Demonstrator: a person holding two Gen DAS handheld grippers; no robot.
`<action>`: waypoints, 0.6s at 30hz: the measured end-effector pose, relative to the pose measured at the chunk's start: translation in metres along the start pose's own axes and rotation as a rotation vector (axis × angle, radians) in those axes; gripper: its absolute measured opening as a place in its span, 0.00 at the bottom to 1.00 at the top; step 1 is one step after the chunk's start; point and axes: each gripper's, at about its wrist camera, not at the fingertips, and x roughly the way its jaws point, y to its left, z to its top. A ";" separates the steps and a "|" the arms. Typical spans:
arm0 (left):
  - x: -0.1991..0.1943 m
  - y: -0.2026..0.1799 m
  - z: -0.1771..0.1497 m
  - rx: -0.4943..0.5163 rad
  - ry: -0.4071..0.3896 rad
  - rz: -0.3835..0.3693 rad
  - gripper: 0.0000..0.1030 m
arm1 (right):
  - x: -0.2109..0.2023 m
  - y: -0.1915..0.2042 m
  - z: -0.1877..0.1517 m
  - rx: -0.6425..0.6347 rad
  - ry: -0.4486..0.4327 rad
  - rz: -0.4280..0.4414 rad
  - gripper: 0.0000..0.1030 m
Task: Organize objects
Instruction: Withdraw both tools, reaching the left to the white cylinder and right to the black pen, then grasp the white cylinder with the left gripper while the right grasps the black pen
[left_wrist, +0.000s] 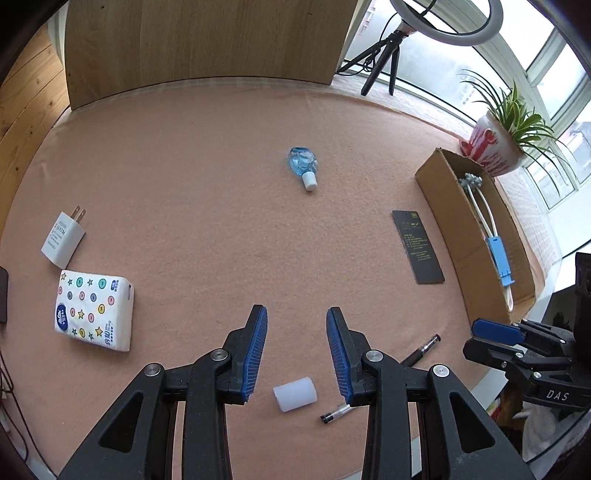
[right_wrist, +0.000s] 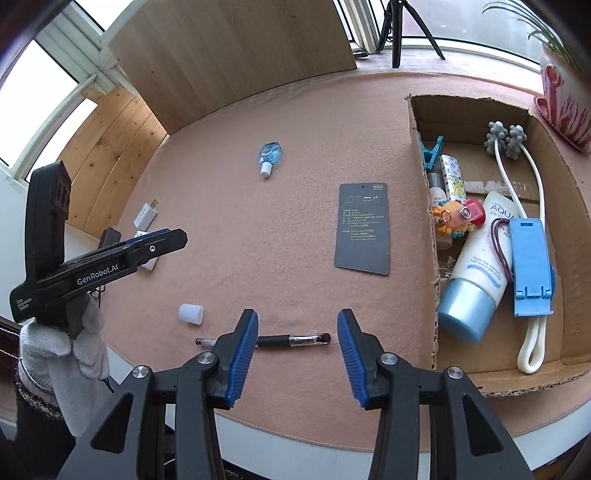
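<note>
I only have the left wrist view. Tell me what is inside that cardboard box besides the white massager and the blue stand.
Observer: The right wrist view looks into the cardboard box. A white lotion tube with a blue cap lies beside the blue stand.
Operator: Give me the rest.
Observer: A small cartoon figure keychain sits against the box's left wall, with a blue clip beyond it.
Operator: Now report the pen near my tongs.
Observer: The black pen lies flat on the mat, crossways just ahead of the right tongs, which are open and empty.
</note>
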 end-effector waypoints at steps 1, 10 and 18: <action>0.001 0.002 -0.005 0.020 0.012 -0.007 0.35 | 0.006 0.002 -0.004 0.018 0.013 -0.004 0.40; 0.023 0.015 -0.037 0.155 0.101 -0.075 0.42 | 0.051 -0.004 -0.023 0.254 0.109 0.014 0.40; 0.025 0.005 -0.048 0.296 0.103 -0.106 0.42 | 0.059 -0.001 -0.024 0.370 0.081 0.001 0.39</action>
